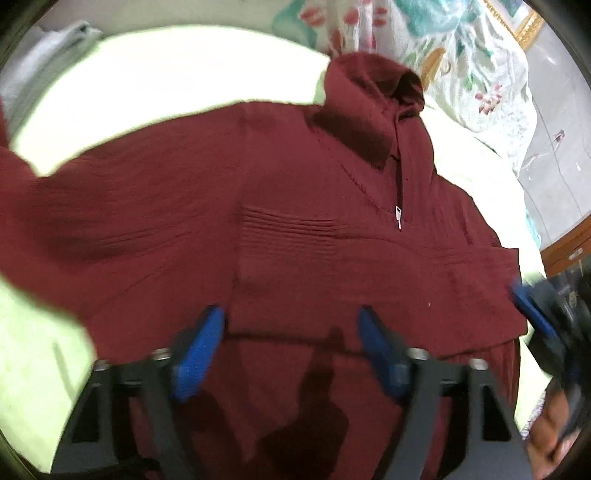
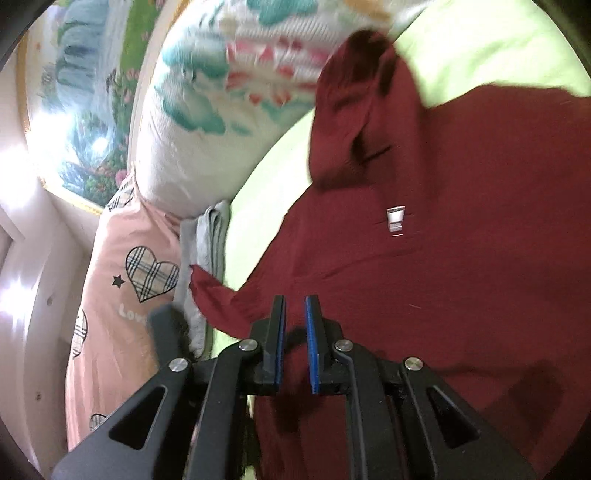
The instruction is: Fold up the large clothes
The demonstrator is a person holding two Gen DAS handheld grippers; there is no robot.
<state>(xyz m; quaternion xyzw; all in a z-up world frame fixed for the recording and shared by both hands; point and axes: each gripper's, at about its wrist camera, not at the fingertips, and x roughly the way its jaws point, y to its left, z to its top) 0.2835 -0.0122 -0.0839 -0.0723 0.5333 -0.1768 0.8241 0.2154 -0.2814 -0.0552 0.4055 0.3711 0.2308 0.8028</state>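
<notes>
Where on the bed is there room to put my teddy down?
Bare green sheet lies beyond the maroon sweater, up to the folded grey cloth. Another strip runs between the sweater and the floral pillow. It is crowded near the pink heart pillow, grey cloth and sleeve.

A pale green bedsheet (image 1: 147, 85) covers the bed. A floral quilt (image 2: 221, 92) is bunched at its edge beside a pink pillow (image 2: 118, 295) printed with plaid hearts. A gold-framed landscape painting (image 2: 85, 110) hangs on the glare-washed white wall (image 2: 22, 277).
</notes>
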